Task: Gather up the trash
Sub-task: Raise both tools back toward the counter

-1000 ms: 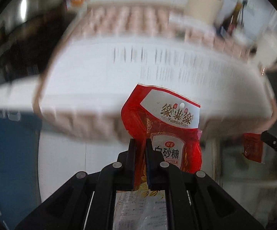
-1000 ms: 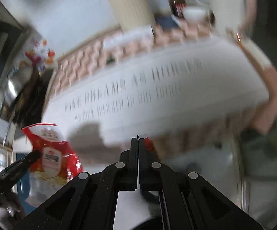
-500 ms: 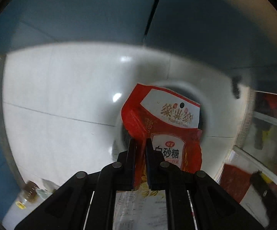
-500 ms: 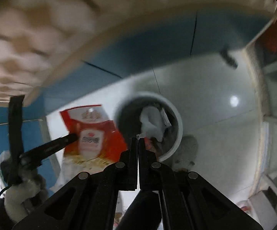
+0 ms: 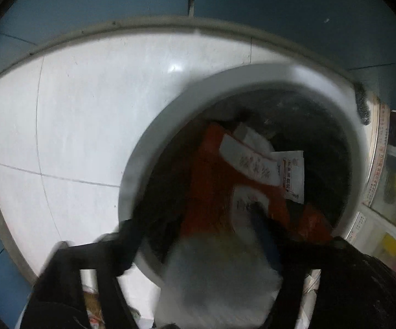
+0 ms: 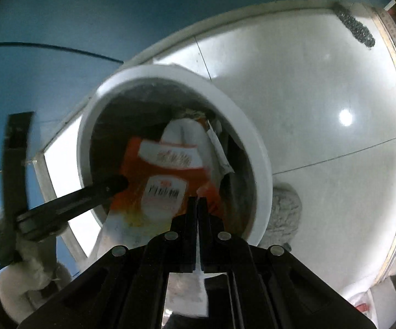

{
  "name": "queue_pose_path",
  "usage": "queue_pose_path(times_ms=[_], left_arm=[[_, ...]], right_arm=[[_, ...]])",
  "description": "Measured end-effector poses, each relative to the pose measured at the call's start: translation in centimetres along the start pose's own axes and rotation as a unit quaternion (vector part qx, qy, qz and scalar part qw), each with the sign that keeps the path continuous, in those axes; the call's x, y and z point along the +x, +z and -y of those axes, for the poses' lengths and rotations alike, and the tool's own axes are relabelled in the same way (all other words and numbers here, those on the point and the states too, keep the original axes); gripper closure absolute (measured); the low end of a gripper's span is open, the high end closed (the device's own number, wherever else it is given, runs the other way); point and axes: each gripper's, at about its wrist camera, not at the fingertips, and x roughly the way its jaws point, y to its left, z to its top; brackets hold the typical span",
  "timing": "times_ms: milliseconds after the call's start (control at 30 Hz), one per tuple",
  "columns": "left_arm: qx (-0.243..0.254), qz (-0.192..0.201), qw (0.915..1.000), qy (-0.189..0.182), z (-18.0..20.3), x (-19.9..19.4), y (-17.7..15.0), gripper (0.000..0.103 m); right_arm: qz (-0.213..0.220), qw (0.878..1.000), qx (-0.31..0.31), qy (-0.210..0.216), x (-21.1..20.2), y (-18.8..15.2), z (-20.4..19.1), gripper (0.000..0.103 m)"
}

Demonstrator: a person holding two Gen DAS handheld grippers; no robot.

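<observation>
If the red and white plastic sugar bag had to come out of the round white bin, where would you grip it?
Probably the sugar bag's pale lower end, which leans out over the white bin's rim: come from above on the near side, jaws across the flat film. Its red top points down inside.

Both wrist views steeply down, close over one bin [image 5: 154, 142].
</observation>
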Motion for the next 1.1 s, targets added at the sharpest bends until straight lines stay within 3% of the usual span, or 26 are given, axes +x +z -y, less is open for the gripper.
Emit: queue_pose_path(times_ms=[33, 67, 100, 167, 233, 300, 333, 467, 600, 900, 1100], left_arm=[[0.001, 0.002, 1.0000, -0.002, -0.3, -0.5, -0.1, 0.020], [0.007, 0.003, 1.0000, 0.003, 0.0, -1.1, -0.3, 0.007], [0.012, 0.008, 0.9999, 0.009, 0.2, -1.7, -0.2, 0.000], [0.017, 0.019, 0.9995, 0.017, 0.3, -3.2, -0.9, 0.000], [0.015, 0.029, 0.9991, 0.028, 0.0, -4.7, -1.8, 0.000], [0.014, 0.041, 0.9985, 0.034, -0.9, -6.3, -2.4, 0.000], [0.013, 0.054, 0.9974, 0.045, -1.0, -8.0, -3.2, 0.000], [0.014, 0.084, 0.9944, 0.063, -0.8, -13.8, -6.0, 0.000], [0.015, 0.101, 0.9934, 0.053, -0.5, -20.9, -8.9, 0.000], [0.025, 0.157, 0.9862, 0.046, 0.0, -38.4, -15.6, 0.000], [0.027, 0.169, 0.9848, 0.028, -0.1, -46.0, -18.9, 0.000]], right_arm=[[-0.003, 1.000, -0.001, -0.005, 0.1, -0.1, -0.1, 0.097], [-0.004, 1.000, -0.001, -0.012, -0.1, -0.3, -0.1, 0.084], [-0.001, 1.000, -0.002, -0.015, -0.3, -0.6, -0.2, 0.074], [0.006, 1.000, -0.006, -0.019, -1.0, -0.9, -0.4, 0.040], [0.016, 0.999, -0.012, -0.032, -2.2, -1.5, -0.7, 0.033], [0.026, 0.998, -0.017, -0.050, -3.6, -1.9, -1.1, 0.016], [0.033, 0.997, -0.023, -0.068, -4.6, -2.4, -1.3, 0.001], [0.059, 0.990, -0.054, -0.119, -8.9, -4.3, -3.1, 0.000], [0.084, 0.984, -0.076, -0.140, -15.6, -6.9, -5.1, 0.000], [0.134, 0.974, -0.108, -0.144, -33.7, -12.9, -12.3, 0.000], [0.158, 0.970, -0.113, -0.145, -44.2, -16.6, -15.6, 0.000]])
